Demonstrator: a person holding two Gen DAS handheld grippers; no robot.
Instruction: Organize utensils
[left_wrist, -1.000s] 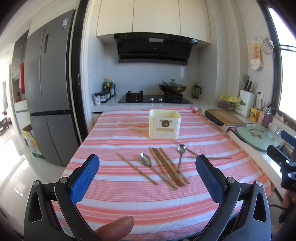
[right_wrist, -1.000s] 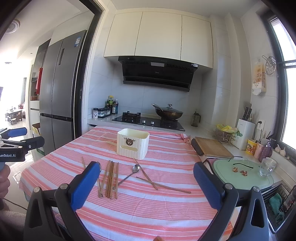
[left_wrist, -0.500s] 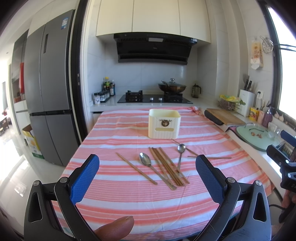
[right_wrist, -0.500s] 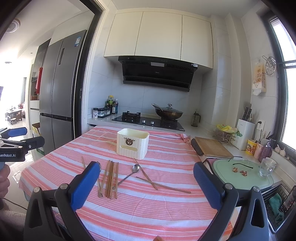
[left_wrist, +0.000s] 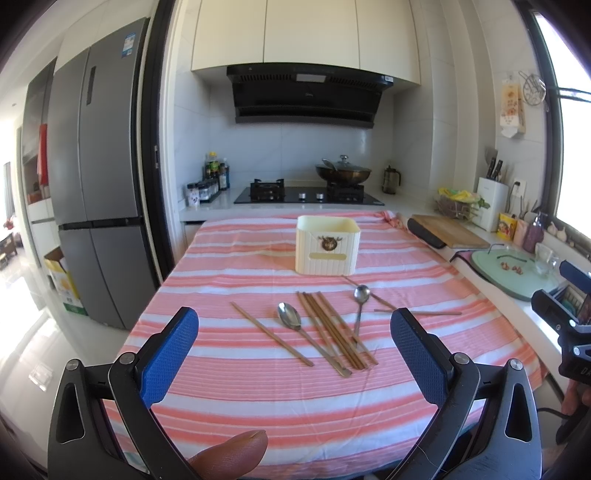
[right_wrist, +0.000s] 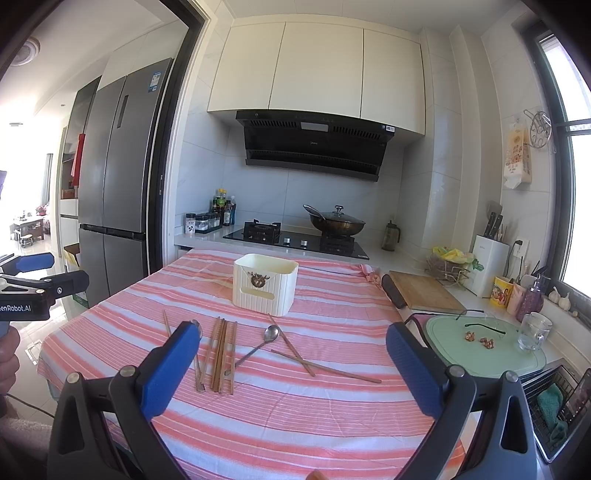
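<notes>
The table (left_wrist: 229, 373) is covered with matt striped cloth. The chopsticks (left_wrist: 332, 328) look like matt brown wood. The spoons (left_wrist: 290, 316) are glossy polished metal. The holder (left_wrist: 327, 245) is ribbed cream plastic. Each claw has textured blue pads (right_wrist: 170, 373) on black frames. The cutting board (right_wrist: 424, 293) is bare wood.

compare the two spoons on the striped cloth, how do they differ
The left spoon lies nearer the grippers, beside the chopstick bundle; the right spoon lies farther back, closer to the cream holder. The left spoon's bowl looks larger. The left spoon's handle runs alongside the bundle, while the right spoon's handle angles in toward the bundle's near end. Both are shiny metal, lie flat on the tablecloth and are untouched.
</notes>
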